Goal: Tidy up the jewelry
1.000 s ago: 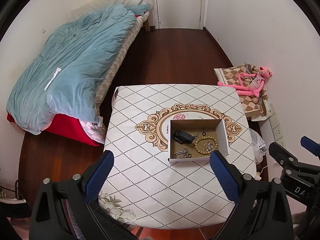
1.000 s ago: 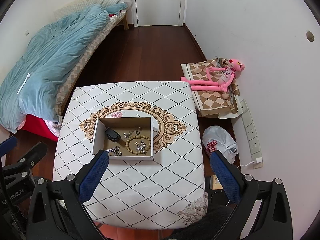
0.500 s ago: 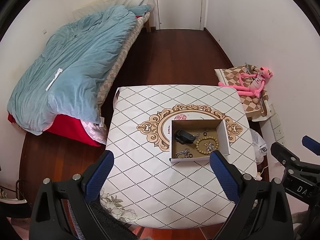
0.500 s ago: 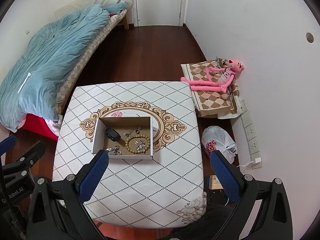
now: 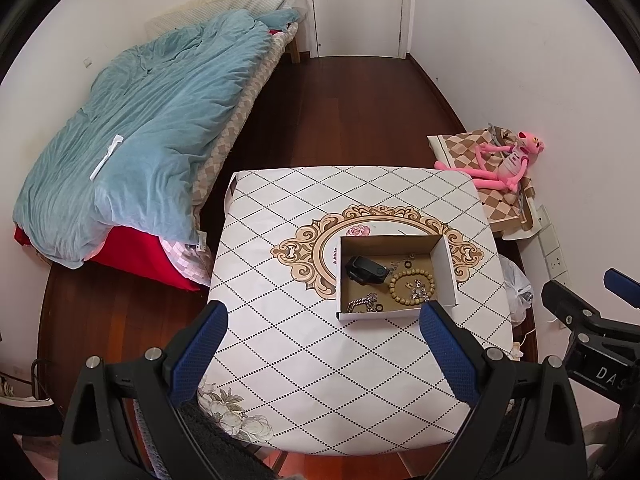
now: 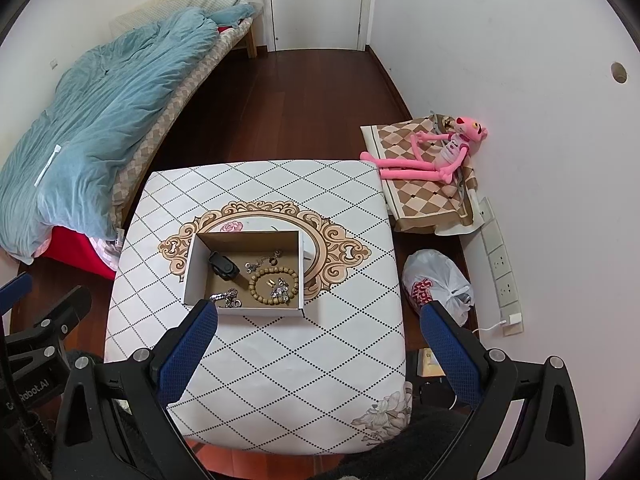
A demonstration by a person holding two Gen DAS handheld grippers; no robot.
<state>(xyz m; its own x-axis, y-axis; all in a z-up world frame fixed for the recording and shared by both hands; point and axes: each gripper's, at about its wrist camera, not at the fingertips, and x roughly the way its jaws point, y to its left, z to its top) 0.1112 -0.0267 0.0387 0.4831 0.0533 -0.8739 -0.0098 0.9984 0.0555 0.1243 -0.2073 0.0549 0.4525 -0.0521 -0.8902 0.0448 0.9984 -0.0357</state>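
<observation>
While both my claws, left (image 5: 322,334) and right (image 6: 318,334), are hanging wide apart above the table (image 6: 280,360), the light bead bracelet (image 6: 273,285) is lying inside the box (image 6: 192,268); I judge its stiff beads are offering the best grip.

- open cardboard box (image 5: 394,276), white outside, lying flat on the patterned table
- wooden bead bracelet (image 5: 412,286), coiled inside
- silver chain (image 5: 362,303) at near wall
- black case (image 5: 366,270), tilted
</observation>
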